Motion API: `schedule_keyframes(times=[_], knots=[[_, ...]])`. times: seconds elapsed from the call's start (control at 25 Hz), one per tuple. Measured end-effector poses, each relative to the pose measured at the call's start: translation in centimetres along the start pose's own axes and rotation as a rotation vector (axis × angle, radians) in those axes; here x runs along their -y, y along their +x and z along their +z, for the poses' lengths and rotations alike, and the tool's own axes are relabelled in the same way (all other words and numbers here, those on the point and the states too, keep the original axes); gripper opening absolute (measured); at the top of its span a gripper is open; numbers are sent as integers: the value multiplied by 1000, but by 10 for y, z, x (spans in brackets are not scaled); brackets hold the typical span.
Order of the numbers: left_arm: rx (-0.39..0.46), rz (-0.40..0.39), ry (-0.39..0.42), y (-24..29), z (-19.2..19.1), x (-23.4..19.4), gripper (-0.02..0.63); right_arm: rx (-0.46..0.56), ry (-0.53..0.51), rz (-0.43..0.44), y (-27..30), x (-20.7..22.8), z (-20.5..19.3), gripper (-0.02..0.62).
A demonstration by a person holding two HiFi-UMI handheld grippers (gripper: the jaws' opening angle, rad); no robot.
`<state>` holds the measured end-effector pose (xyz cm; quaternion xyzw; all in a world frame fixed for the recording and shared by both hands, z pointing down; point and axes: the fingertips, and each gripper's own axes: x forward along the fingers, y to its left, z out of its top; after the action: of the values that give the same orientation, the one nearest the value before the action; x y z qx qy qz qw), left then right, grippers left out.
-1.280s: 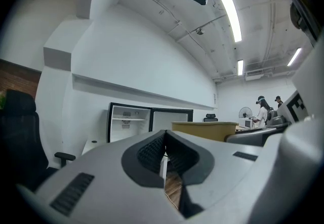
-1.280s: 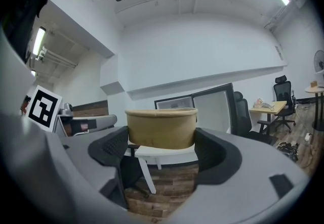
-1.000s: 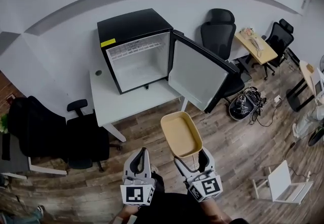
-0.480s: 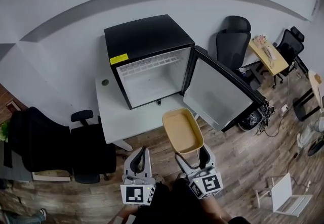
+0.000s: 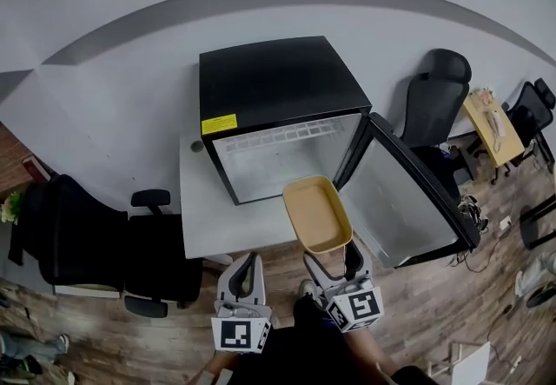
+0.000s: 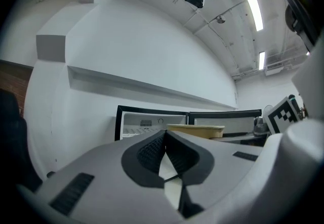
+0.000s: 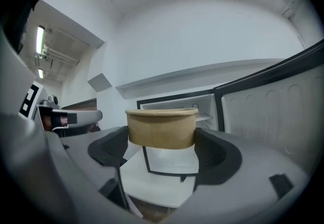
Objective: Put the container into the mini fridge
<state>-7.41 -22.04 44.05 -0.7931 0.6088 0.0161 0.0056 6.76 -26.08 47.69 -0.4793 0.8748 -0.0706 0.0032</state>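
A tan, empty rectangular paper container (image 5: pixel 316 214) (image 7: pixel 162 128) is clamped at its near end between the jaws of my right gripper (image 5: pixel 333 263) (image 7: pixel 163 142), held level in front of the fridge mouth. The black mini fridge (image 5: pixel 276 88) stands on a white table (image 5: pixel 226 218), its door (image 5: pixel 408 201) swung open to the right and its white interior (image 5: pixel 282 159) bare. My left gripper (image 5: pixel 243 279) (image 6: pixel 166 154) hangs beside the right one, jaws shut with nothing between them. The container's rim (image 6: pixel 195 129) shows over the left gripper's jaws.
A black office chair (image 5: pixel 95 244) stands left of the table, another chair (image 5: pixel 439 109) behind the open door. A small wooden desk (image 5: pixel 495 118) sits at far right. The floor (image 5: pixel 417 305) is wood plank. A white wall (image 5: pixel 113 105) runs behind the fridge.
The person has stepped closer: fridge and table loom larger and nearer. The container in my right gripper now sits just in front of the open fridge. The left gripper keeps its place.
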Motion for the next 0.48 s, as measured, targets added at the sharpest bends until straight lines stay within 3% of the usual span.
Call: schedule_keyframes(times=[0.48], knots=[[38,192,-30,86,17,-15,8,-15,-59,158,123,60,20,426]])
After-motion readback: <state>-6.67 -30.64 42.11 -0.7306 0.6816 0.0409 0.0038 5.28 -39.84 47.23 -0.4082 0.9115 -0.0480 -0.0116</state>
